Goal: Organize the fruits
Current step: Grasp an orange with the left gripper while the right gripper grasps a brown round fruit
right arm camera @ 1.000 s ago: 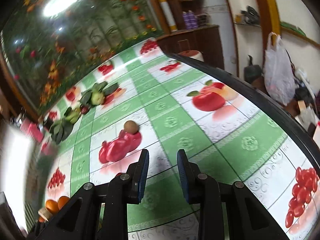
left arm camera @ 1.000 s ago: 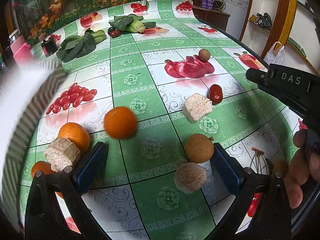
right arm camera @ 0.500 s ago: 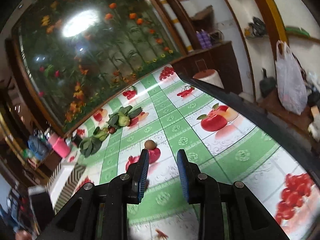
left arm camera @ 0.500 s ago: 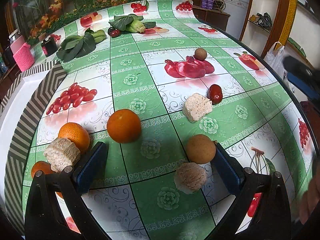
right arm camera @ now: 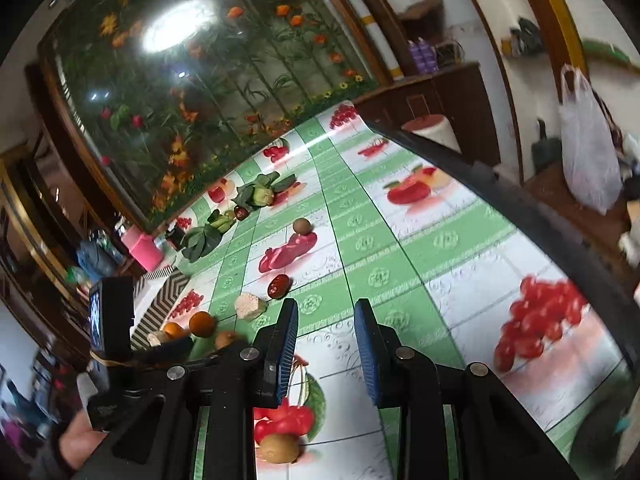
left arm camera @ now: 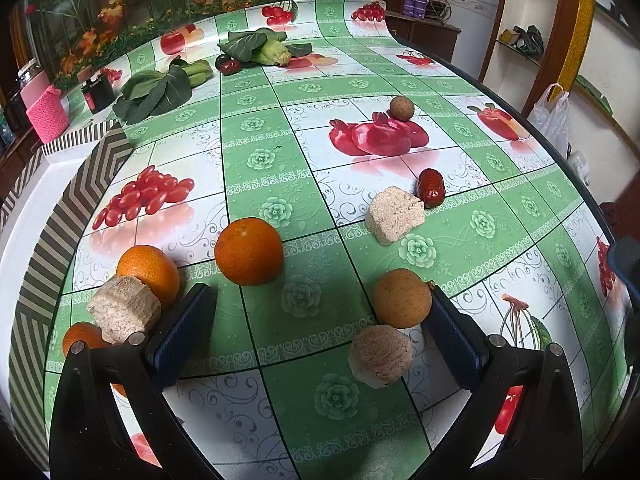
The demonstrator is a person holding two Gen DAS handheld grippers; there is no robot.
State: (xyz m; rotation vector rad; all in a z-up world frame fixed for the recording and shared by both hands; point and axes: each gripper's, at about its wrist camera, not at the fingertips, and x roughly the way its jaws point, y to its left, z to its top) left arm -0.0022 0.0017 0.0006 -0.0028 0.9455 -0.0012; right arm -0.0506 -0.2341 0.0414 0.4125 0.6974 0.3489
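My left gripper (left arm camera: pixel 316 332) is open wide, low over the fruit-print tablecloth (left arm camera: pixel 264 128). A loose orange (left arm camera: pixel 248 251) lies just ahead of it. A brown round fruit (left arm camera: pixel 401 298) touches the right finger, with a beige chunk (left arm camera: pixel 380 356) in front of it. Two oranges (left arm camera: pixel 149 270) and a beige chunk (left arm camera: pixel 124 314) sit by the left finger. Farther off lie another beige chunk (left arm camera: pixel 394 215), a red date (left arm camera: pixel 431 193) and a small brown fruit (left arm camera: pixel 401 108). My right gripper (right arm camera: pixel 326 344) is open, empty, raised at the table's right side; a kiwi (right arm camera: pixel 279 448) lies below it.
Leafy greens (left arm camera: pixel 154 90), corn (left arm camera: pixel 276 54) and a dark red fruit (left arm camera: pixel 228 65) lie at the far end. A striped white box (left arm camera: pixel 48 184) stands at the left. A pink holder (left arm camera: pixel 47 114) is beyond it. The table's dark edge (left arm camera: pixel 552 148) curves along the right.
The right gripper has withdrawn from the left wrist view and swung to look down the table. The loose orange has rolled slightly right and settled. The left gripper has stayed put.
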